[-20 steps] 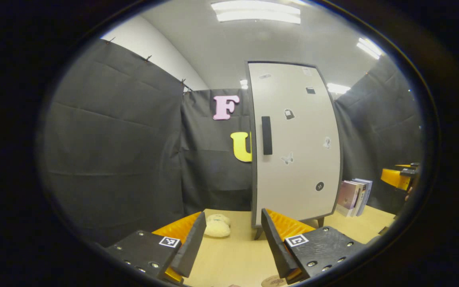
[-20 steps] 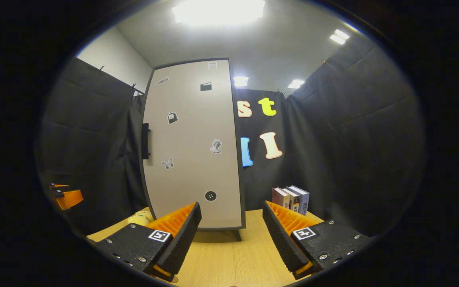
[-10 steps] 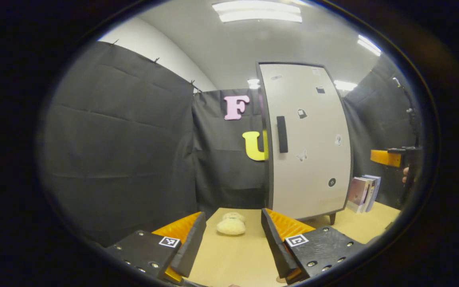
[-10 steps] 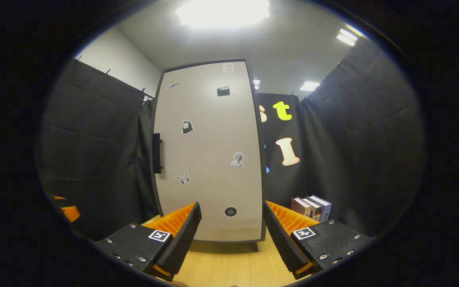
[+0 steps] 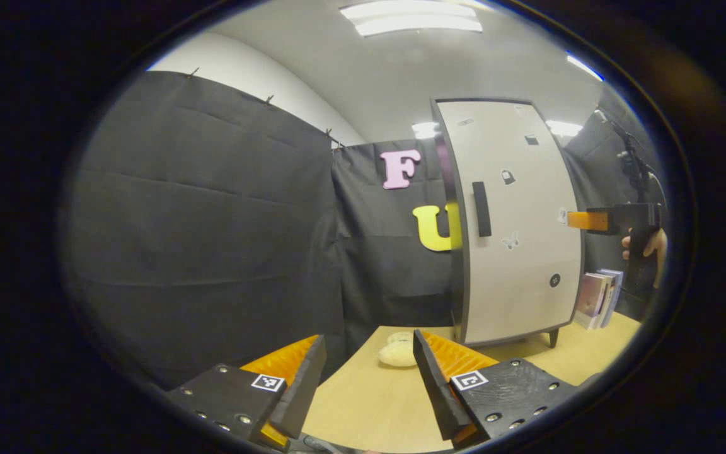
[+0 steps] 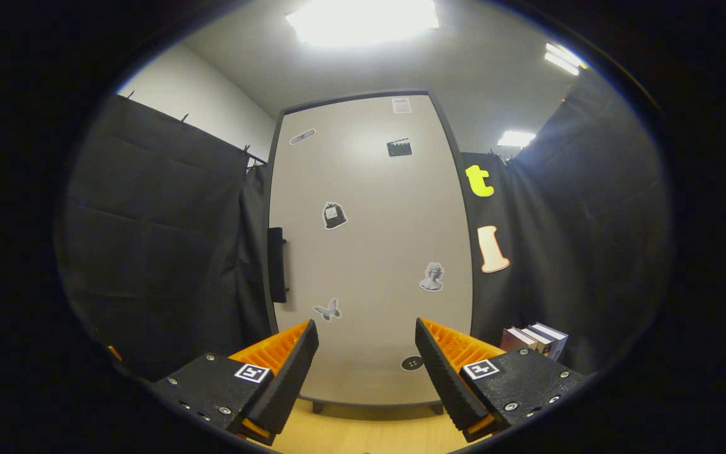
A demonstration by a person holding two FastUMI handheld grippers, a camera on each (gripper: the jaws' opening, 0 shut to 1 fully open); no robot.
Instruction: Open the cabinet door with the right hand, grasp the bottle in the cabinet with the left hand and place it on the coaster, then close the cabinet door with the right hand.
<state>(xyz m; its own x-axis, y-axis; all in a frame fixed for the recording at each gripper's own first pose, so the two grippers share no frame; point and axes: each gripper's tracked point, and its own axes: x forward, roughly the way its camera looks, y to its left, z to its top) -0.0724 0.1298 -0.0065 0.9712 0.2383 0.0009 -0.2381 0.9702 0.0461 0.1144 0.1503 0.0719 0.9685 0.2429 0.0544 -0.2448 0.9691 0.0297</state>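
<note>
Right gripper view: the right tongs (image 6: 363, 372) are standing apart, empty, facing the closed cabinet door (image 6: 369, 252). Its upright handle (image 6: 276, 265) is lying up-left of them. The left tongs (image 5: 366, 384), also apart, are hanging farther off.

My left gripper (image 5: 366, 384) hovers over wooden surface (image 5: 369, 403), jaws apart, empty. Cabinet door (image 5: 517, 221) closed ahead-right. I see right gripper (image 5: 596, 221) raised beside it; books (image 5: 596, 296) below; plush toy (image 5: 397, 353) near cabinet foot.
</note>
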